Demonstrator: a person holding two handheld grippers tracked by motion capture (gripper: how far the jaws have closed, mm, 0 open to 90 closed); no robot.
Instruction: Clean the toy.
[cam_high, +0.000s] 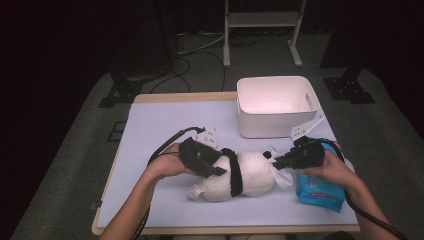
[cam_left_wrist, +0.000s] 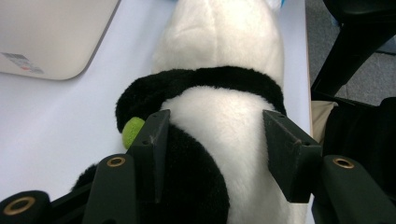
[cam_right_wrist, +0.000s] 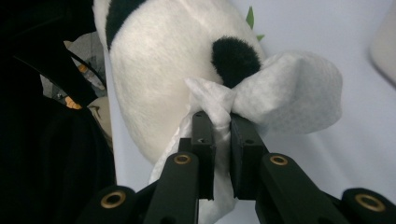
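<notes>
While wiping: panda (cam_high: 252, 172) lies mid-desk, braced.
Left gripper (cam_left_wrist: 215, 144): fingers spread around its body, steadying.
Right gripper (cam_right_wrist: 222, 135): fingers pinch wipe (cam_right_wrist: 289, 88) against its ear.

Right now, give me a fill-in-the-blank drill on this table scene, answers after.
1. The right tongs are shut on a white ____.
2. The left tongs straddle the plush panda with their jaws ____.
3. The white bin stands at the table's ____ right corner.
4. The wipe pack under the right hand is ____ in colour.

Answers: wipe; open; far; blue
</notes>
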